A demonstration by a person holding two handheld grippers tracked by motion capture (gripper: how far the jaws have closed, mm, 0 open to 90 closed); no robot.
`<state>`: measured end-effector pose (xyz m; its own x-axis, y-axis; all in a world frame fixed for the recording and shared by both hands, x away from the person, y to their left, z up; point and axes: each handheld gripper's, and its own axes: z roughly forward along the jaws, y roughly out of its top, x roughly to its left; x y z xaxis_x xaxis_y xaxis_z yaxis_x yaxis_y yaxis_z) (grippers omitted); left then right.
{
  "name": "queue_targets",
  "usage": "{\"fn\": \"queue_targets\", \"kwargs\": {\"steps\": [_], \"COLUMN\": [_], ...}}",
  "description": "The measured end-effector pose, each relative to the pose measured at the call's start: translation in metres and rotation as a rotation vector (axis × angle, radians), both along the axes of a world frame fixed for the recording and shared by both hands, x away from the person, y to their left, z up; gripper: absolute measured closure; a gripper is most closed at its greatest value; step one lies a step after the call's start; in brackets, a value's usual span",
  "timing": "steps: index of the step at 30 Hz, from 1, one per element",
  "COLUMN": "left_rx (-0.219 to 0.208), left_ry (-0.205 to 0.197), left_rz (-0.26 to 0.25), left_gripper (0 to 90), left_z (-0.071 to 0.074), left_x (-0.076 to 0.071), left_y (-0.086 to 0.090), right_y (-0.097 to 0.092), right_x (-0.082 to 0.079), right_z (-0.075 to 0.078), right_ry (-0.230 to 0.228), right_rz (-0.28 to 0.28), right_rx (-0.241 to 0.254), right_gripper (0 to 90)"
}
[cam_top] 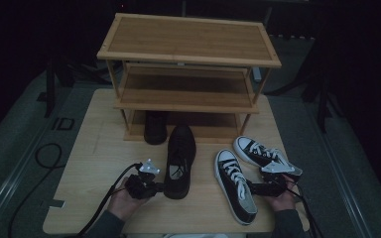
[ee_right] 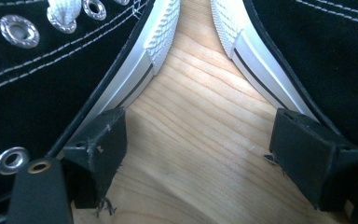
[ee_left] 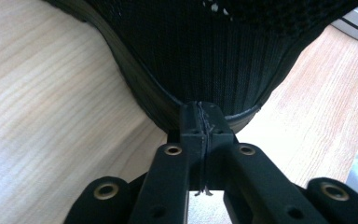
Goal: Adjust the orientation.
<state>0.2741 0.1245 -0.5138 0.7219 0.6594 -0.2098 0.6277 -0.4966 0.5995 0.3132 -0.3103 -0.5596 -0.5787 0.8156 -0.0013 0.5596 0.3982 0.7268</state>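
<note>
Left gripper (cam_top: 155, 187): its jaws are pressed together on the heel rim of the black shoe (cam_top: 180, 159), with the knit heel rising just ahead of the tips.
Black shoe: it lies on the table (cam_top: 94, 163), toe toward the rack (cam_top: 188, 74) (its partner (cam_top: 156, 127) already sits under the lowest shelf).
Right gripper (cam_top: 253, 188): its jaws stand wide with nothing between the pads, only bare table.
Sneakers: 2 black-and-white ones; the near sneaker (cam_top: 235, 183) lies just outside 1 pad, the far sneaker (cam_top: 264, 155) just outside the other.
Step in hand: I'd say the black shoe is being carried by its heel toward the rack, while the right gripper waits.
Next move: likely slide the shoe forward beside its partner, keeping the pinch on the thin heel rim (it could slip) and the toe under the shelf edge.
</note>
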Motion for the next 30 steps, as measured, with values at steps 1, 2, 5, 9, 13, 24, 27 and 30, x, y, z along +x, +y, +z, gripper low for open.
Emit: {"fn": "queue_targets", "kwargs": {"steps": [1,2,5,9,13,24,27,30], "left_rx": [0.000,-0.002,-0.027,-0.055,-0.079,0.026,0.040,0.034], "left_ry": [-0.002,-0.004,-0.038,-0.087,-0.108,-0.067,-0.050,-0.041], "left_rz": [0.010,0.023,0.071,0.122,0.123,0.172,0.197,0.223], "left_gripper": [87.3,87.3,85.0,77.9,70.7,65.2,67.7,70.7], "left_z": [0.003,0.006,0.023,0.049,0.066,0.054,0.048,0.047], "left_x": [0.001,0.003,0.010,0.020,0.031,0.058,0.061,0.062], "left_y": [0.001,0.004,0.010,0.010,0.001,-0.029,-0.032,-0.035], "right_y": [0.000,0.000,0.000,0.000,0.000,0.000,0.000,0.000], "right_x": [0.000,0.000,0.000,0.000,0.000,0.000,0.000,0.000], "right_z": [0.000,0.000,0.000,0.000,0.000,0.000,0.000,0.000], "right_ry": [-0.001,-0.001,-0.001,-0.001,-0.001,-0.005,-0.002,-0.003], "right_rz": [0.001,0.001,0.000,0.001,-0.001,0.003,0.002,0.002], "right_rx": [-0.001,-0.001,0.001,0.000,0.002,-0.001,0.000,0.000], "right_gripper": [18.7,18.7,18.7,18.7,18.7,18.6,18.5,18.5]}}
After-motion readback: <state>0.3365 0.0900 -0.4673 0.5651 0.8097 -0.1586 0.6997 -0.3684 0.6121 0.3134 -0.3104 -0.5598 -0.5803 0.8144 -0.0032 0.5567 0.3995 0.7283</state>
